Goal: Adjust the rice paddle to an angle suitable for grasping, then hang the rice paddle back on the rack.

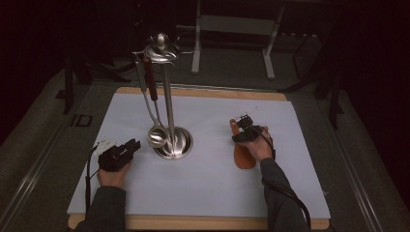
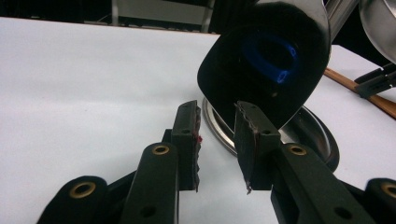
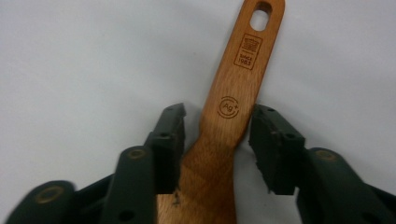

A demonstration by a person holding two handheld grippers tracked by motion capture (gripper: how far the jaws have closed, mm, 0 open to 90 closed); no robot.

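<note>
From the high view we see our right gripper [image 1: 245, 126] down over a wooden spatula [image 1: 243, 153] lying flat on the white mat [image 1: 203, 188], right of the steel utensil stand [image 1: 170, 101], while our left gripper [image 1: 126, 147] rests near the stand's round base with a ladle [image 1: 155, 133] hanging from the top ring beside another hanging utensil with a dark handle [image 1: 151, 79]. The risk here, as we judge it, is that lifting the spatula toward the stand could swing it into the hanging pieces or tip the tall, narrow stand, since our left gripper holds nothing to steady it. In the left gripper view our left gripper [image 2: 217, 140] stands open with only air between the pads, and the ladle's bowl [image 2: 264, 70] hangs just beyond the tips over the base [image 2: 308, 128]; a small push forward could knock the ladle and set it swinging. In the right gripper view our right gripper [image 3: 217, 140] straddles the spatula's handle [image 3: 233, 102] where it widens toward the blade: the pads stand either side of the wood, a gap showing on the right side, so we call it open, not yet gripping. Closing on this taper, we think the jaws may slide along the slope, or the flat spatula may skid on the smooth mat or twist out of a lopsided pinch.
</note>
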